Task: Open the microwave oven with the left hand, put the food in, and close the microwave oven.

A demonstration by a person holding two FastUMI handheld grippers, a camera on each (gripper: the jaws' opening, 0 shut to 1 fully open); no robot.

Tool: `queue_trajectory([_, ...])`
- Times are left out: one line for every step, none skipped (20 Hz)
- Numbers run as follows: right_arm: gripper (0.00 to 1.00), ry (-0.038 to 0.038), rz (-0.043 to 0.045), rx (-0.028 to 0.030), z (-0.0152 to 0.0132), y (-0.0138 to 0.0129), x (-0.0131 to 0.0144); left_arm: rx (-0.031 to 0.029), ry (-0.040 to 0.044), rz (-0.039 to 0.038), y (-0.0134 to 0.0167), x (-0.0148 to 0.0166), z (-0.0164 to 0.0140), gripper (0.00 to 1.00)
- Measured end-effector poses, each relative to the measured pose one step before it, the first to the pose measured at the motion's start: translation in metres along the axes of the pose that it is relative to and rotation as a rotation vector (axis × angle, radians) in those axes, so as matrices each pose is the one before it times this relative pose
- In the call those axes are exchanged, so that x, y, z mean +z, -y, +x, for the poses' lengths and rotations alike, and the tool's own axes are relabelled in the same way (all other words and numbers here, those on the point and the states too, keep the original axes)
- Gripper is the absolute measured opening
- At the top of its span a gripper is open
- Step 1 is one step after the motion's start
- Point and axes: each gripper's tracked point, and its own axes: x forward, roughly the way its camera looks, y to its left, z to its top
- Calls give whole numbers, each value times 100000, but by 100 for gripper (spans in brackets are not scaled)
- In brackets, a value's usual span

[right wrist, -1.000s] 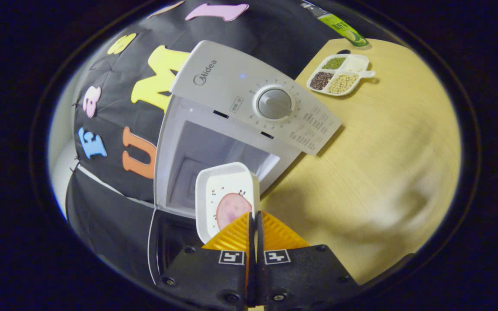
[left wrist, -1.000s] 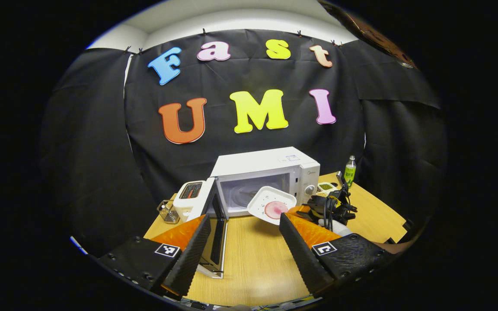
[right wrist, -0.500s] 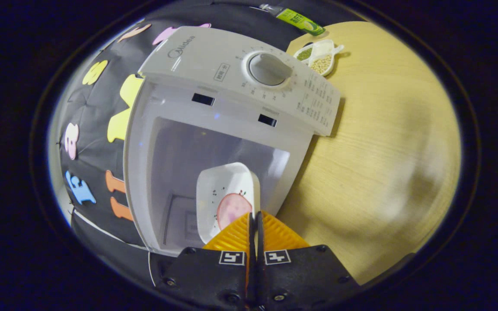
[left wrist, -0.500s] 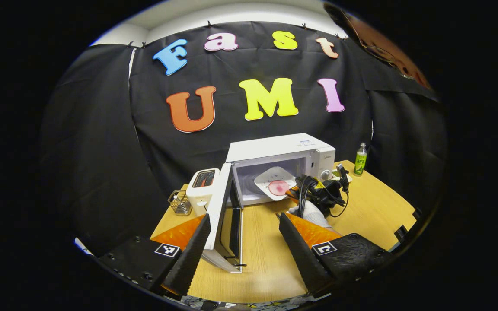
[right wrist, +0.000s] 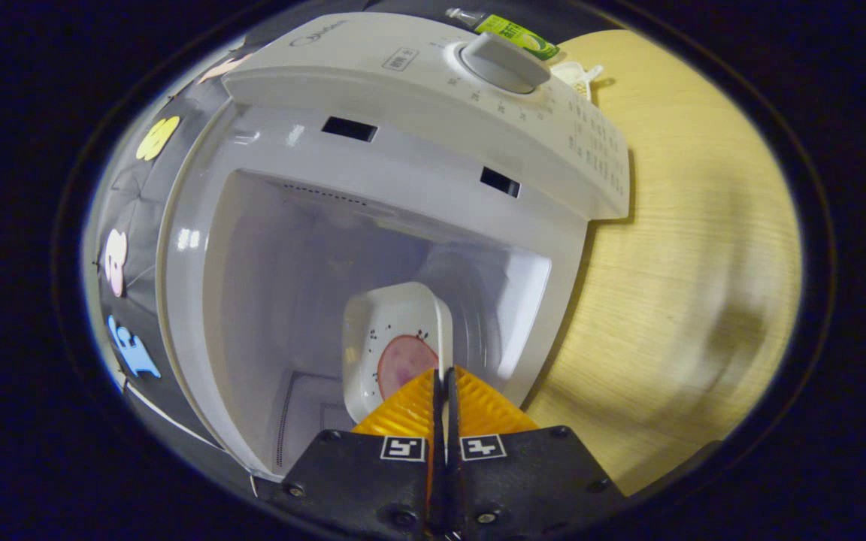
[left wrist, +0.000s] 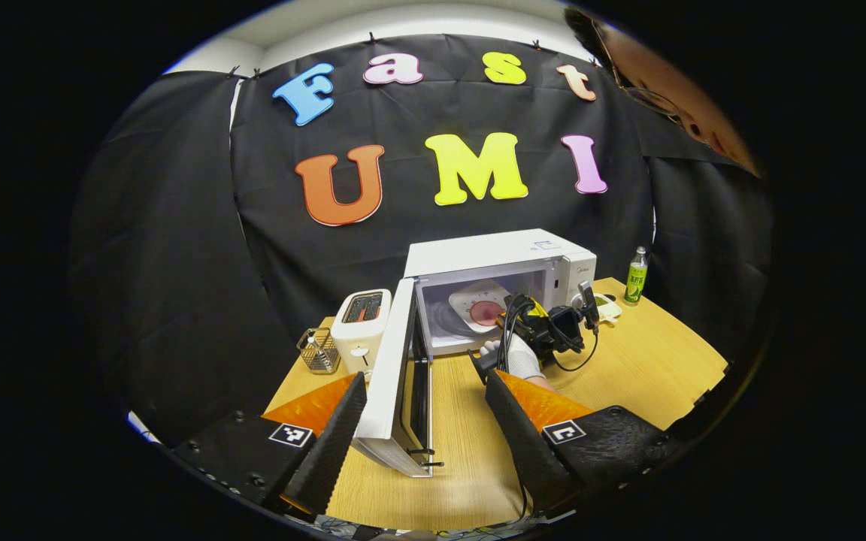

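Black cloth hangs behind a light wooden table (left wrist: 628,361) that carries a white microwave oven (left wrist: 497,259) with its door (left wrist: 395,368) swung wide open toward the camera in the left gripper view. To the microwave's left stand a white two-slot toaster (left wrist: 359,323) and a small wire basket (left wrist: 318,351); to its right stands a green bottle (left wrist: 635,275). The left gripper (left wrist: 422,428) hangs back from the oven with its fingers spread wide, holding nothing, the open door's edge between them in its view. The right gripper (right wrist: 444,387), held by a white-gloved hand (left wrist: 517,357), reaches into the oven's mouth with its fingers pressed together on the rim of a white rectangular dish (right wrist: 395,342) that bears a round pink slice of meat (right wrist: 405,362). The dish sits tilted inside the white cavity (right wrist: 290,263), held up by the gripper. The microwave's round grey dial (right wrist: 504,61) shows above the cavity in the right gripper view.
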Motion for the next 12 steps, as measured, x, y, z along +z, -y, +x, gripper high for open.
queue_trajectory([5,-1115,-879,275,219,-110,-463,-19,-55,-96,44,-186,58,95])
queue_trajectory([5,-305,-1255,38,102,35,-192,36,-292,-14,0,-58,94,95])
queue_trajectory([0,805,-477,807,50,-265,131,-143,-239,116,-33,-161,75,95])
queue_trajectory([7,154,1625,1648,111,-354,5,-131,407,399,26,3,-86,95])
queue_trajectory([0,220,1491,2158,-249,-447,301,-56,215,330,98,42,-135,95])
queue_trajectory([7,-262,1323,3358,-319,-794,270,38,-204,-39,-56,-92,-226,95])
queue_trajectory([49,536,-767,2254,-490,-658,174,219,346,-215,9,46,-160,95])
queue_trajectory([49,-83,-3450,-474,-676,-207,204,159,447,-386,-20,218,-309,95])
queue_trajectory([85,-308,-4531,-289,-679,-281,-13,419,471,-229,-116,255,-206,95])
queue_trajectory([92,-14,-4348,-178,-880,-240,155,95,252,-398,-47,106,-251,95])
queue_trajectory([98,293,-4065,-314,-843,-209,289,-51,747,-445,42,344,-399,95])
queue_trajectory([98,-33,-3375,695,-862,-381,255,279,977,123,-88,447,-401,95])
